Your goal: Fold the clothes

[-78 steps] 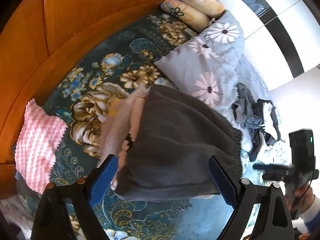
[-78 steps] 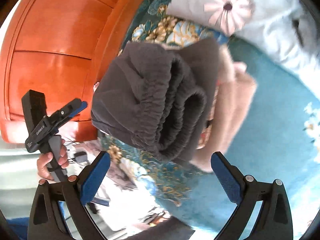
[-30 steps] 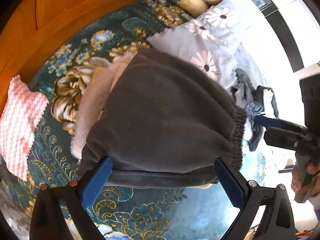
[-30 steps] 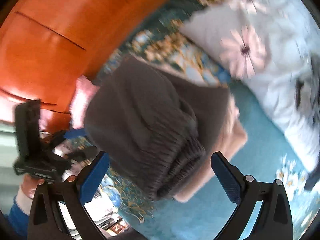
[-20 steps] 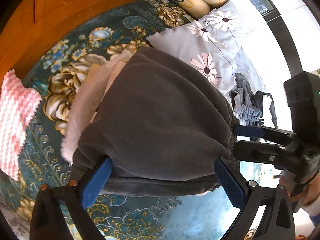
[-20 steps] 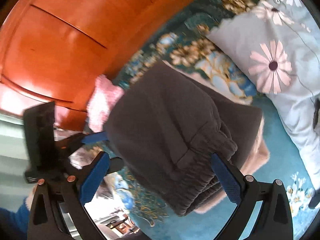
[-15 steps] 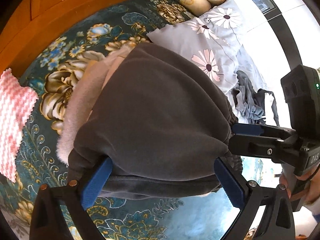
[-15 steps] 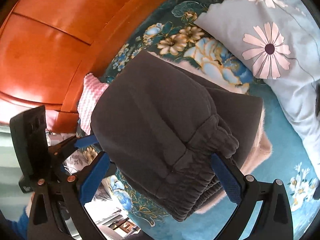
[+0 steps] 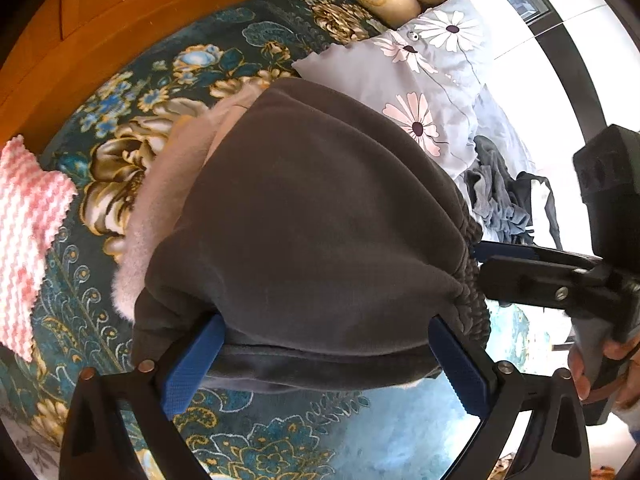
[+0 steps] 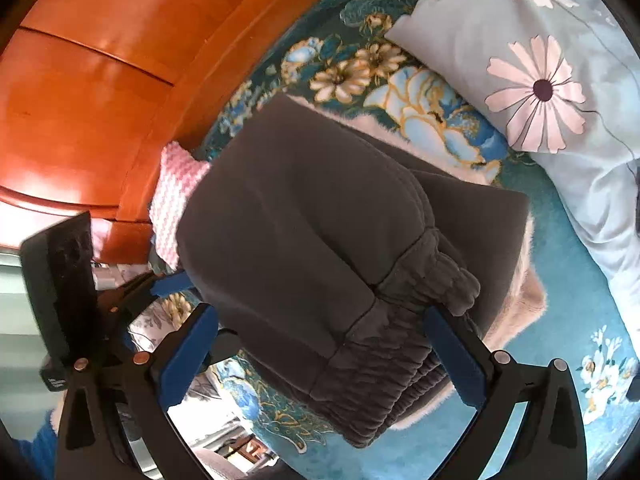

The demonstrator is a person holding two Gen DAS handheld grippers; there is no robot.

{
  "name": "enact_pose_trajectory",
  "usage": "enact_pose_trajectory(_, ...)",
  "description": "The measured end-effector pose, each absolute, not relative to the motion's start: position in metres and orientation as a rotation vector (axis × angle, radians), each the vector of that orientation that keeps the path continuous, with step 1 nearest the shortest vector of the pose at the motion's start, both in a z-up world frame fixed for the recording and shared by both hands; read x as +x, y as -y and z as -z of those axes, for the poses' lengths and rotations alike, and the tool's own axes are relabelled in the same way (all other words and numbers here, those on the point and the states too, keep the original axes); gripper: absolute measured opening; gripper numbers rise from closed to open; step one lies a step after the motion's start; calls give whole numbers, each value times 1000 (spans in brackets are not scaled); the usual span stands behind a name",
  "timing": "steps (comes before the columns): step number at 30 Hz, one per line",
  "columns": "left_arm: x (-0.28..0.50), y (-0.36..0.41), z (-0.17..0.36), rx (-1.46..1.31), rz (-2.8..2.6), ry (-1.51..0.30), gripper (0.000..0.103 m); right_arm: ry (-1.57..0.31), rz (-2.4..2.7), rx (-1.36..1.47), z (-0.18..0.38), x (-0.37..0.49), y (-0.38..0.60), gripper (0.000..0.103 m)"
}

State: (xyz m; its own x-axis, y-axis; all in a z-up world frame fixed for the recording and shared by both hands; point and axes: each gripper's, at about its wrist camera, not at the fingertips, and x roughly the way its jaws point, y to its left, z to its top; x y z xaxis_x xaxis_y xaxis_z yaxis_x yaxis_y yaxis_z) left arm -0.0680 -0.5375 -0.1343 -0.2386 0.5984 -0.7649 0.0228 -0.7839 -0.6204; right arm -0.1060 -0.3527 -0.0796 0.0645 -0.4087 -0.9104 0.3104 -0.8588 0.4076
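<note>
A folded dark grey fleece garment (image 9: 316, 220) with an elastic waistband lies on a folded pale pink garment (image 9: 160, 196) on the teal floral bedspread (image 9: 132, 88). My left gripper (image 9: 326, 364) is open, its blue pads straddling the grey bundle's near edge. My right gripper (image 10: 320, 354) is open, its pads on either side of the gathered waistband (image 10: 424, 292). The grey garment (image 10: 304, 232) fills the middle of the right wrist view. Each gripper shows in the other's view: the right one (image 9: 532, 272) by the waistband, the left one (image 10: 120, 300) at the far side.
An orange wooden headboard (image 10: 100, 80) runs behind the bed. A pink and white zigzag cloth (image 9: 28, 236) lies at the left. A grey daisy-print pillow (image 9: 420, 80) and a heap of unfolded dark clothes (image 9: 508, 196) lie at the right.
Both grippers have closed in on the grey bundle from opposite sides. The right gripper now reaches the waistband edge and the left straddles the near fold. Both jaws stay wide.
</note>
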Motion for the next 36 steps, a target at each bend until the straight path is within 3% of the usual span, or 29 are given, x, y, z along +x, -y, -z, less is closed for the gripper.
enact_pose_trajectory(7,-45,535,117,-1633,-2160,720,103,164,1970,1800,57,-74,324,103)
enact_pose_trajectory(13,-22,523,104,-1633,-2232,653,103,-33,2028,1874,58,-38,313,103)
enact_pose_trajectory(27,31,497,81,-1643,-2407,569,103,-183,2043,1941,62,26,301,103)
enact_pose_trajectory(36,75,462,51,-1653,-2569,403,103,-365,2290,1825,36,56,254,103)
